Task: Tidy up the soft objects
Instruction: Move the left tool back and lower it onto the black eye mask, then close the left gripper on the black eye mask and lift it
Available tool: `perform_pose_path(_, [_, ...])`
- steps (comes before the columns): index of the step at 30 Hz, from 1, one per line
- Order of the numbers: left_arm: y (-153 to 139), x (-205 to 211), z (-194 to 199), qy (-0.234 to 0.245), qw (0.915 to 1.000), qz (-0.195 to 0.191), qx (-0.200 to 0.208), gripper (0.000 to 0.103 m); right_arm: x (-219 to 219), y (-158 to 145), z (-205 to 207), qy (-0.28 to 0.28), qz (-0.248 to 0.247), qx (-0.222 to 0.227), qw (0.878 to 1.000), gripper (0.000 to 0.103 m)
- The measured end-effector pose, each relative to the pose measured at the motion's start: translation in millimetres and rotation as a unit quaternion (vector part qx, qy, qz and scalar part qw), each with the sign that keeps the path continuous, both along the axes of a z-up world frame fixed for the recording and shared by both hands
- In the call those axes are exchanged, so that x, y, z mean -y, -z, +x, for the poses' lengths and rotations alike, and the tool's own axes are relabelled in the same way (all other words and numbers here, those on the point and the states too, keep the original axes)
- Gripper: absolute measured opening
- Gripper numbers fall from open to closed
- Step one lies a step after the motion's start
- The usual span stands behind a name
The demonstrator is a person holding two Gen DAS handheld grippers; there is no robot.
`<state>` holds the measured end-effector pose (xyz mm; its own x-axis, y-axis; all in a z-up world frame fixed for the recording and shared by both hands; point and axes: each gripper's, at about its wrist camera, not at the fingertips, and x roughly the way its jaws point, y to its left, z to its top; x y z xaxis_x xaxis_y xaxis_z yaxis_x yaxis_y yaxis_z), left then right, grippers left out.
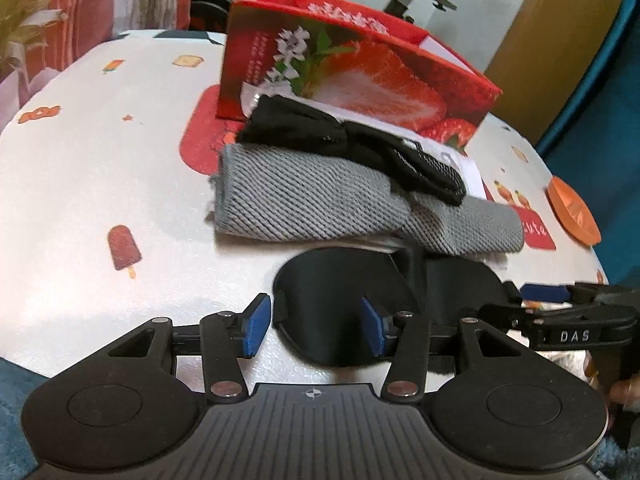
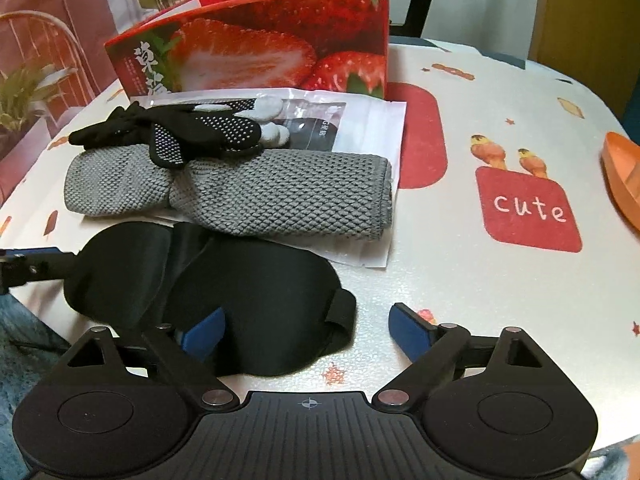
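Flanking one end of the black eye mask [image 1: 332,304], the blue pads of my left hand-held gripper [image 1: 314,326] stand apart and released, with one pad over the mask and the other over bare surface [image 1: 100,168]. The mask lies flat near the surface's near edge. My right hand-held gripper [image 2: 308,330] is likewise spread wide and grips nothing; in the right wrist view its left pad sits at the near rim of the eye mask [image 2: 240,280], while its right pad is over bare surface [image 2: 460,280] just beside the mask's strap end. I cannot tell whether either pad touches the fabric.

Just behind the mask lies a grey knitted cloth [image 2: 248,196], rolled or folded into a long bundle. A pair of black gloves [image 2: 180,136] with dotted grip palms rests on top of the cloth's far side. Both lie partly on a flat white plastic package [image 2: 360,128]. Behind these stands a red strawberry-printed box [image 2: 260,48], open at the top, toward the far edge of the surface.

An orange dish [image 2: 620,176] sits at the surface's right edge, well apart from the soft things. The tip of my right gripper shows at the right side of the left wrist view.
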<state>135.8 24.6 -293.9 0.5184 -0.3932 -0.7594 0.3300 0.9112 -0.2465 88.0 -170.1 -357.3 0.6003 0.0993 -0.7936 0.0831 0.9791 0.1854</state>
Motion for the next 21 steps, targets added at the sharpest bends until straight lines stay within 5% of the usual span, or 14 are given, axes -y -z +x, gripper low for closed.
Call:
perform_pose_path(10, [11.7,10.1,2.3,0.026,0.9994,0.011,-0.021,0.053,-0.1,-0.9,2.5,-0.013,0.029,0.015,0.999,0.084])
perform_pose_path(15, [12.1,11.0,2.3,0.028,0.9992,0.013,-0.024,0.055,0.6,-3.5,0.9,-0.015,0.045,0.025,0.999,0.058])
perform_pose_path(21, [11.1,10.2,2.9,0.028,0.9992,0.010,-0.025,0.057,1.5,-4.1,0.3,-0.017,0.048,0.030,0.998,0.043])
